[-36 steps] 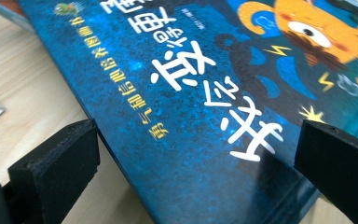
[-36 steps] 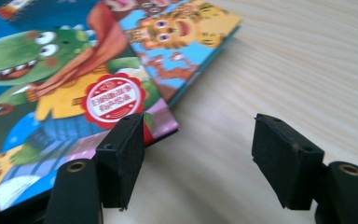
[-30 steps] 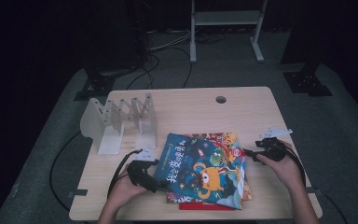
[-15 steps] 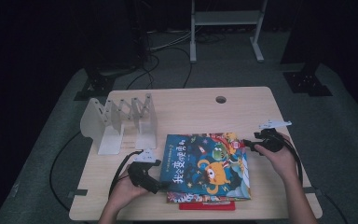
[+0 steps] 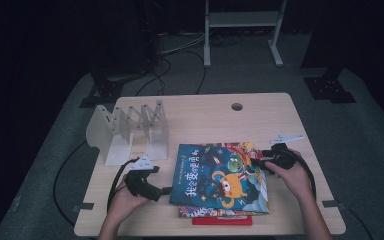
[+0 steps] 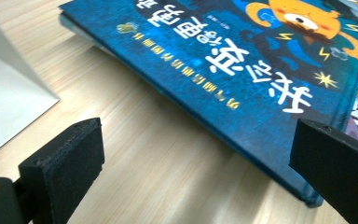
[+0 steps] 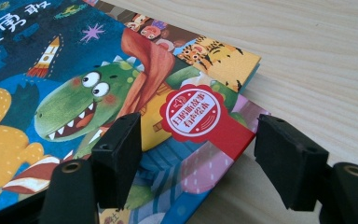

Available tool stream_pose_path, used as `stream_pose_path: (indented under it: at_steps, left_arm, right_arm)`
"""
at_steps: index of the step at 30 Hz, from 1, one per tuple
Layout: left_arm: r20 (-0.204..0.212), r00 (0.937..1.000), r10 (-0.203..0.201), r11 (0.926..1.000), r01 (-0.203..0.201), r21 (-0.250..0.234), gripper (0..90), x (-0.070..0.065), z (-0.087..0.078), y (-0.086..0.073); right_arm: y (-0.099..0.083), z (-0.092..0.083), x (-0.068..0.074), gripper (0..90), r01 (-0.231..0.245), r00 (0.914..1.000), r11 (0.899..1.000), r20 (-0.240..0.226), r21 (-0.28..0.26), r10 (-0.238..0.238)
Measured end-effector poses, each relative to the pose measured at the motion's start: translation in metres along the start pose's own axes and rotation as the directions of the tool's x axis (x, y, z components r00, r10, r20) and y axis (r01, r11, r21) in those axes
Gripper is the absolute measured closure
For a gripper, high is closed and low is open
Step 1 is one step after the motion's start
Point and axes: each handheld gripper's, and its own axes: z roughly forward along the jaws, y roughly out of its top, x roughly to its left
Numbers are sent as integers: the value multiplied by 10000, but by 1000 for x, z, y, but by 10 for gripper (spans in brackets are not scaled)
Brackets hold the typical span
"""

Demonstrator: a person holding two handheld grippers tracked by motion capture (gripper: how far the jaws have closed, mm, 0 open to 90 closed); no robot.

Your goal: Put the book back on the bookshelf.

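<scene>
While my high view gives the whole table [image 5: 260, 107], with the stack of picture books [image 5: 222, 180] lying flat near its front edge between my two hands, it does not tell how my jaws stand. My left gripper [image 6: 205, 158] view does: the jaws are wide apart, released, beside the spine edge of the top blue book [image 6: 242, 70], and touch nothing. In my right gripper [image 7: 196, 158] view the jaws have just been opening; one pad [image 7: 119, 154] is over the cover corner with the red sticker [image 7: 191, 112], the other over bare wood, with no grasp. The top book's long axis runs from the far side to the near side, the title along its left edge. A white folding rack [image 5: 130, 132] stands to the left.
</scene>
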Motion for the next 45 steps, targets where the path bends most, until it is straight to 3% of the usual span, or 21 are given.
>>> stream_pose_path:
  at_steps: [8, 24, 29, 37, 42, 45]
  left_arm:
    - [-118, 9999, -110, 9999, 111, 59, 21, 4, -2, -2]
    - [-400, 9986, -350, 9994, 348, -42, 20, 10, -11, -7]
    - [-453, 9981, -427, 9991, 426, -38, 20, 10, -14, -10]
    - [-593, 9969, -522, 9986, 521, -24, 19, 9, -15, -13]
    - [-612, 9963, -603, 9981, 608, 54, 15, 6, -14, -17]
    - [-591, 9958, -703, 9975, 708, 67, 14, 5, -14, -19]
  right_arm:
    - [7, 9, 6, 324, 316, 9992, 9995, -253, 79, -314]
    - [20, 31, 42, 331, 1195, 9900, 9928, -749, -26, -1194]
    - [13, 17, 41, 330, 1692, 9832, 9855, -685, -100, -1695]
    - [-16, -17, 35, 320, 2257, 9718, 9742, -695, -12, -2252]
    - [-28, -22, 38, 316, 2767, 9572, 9610, -898, 59, -2750]
    - [-32, -23, 38, 325, 2851, 9536, 9584, -980, -97, -2847]
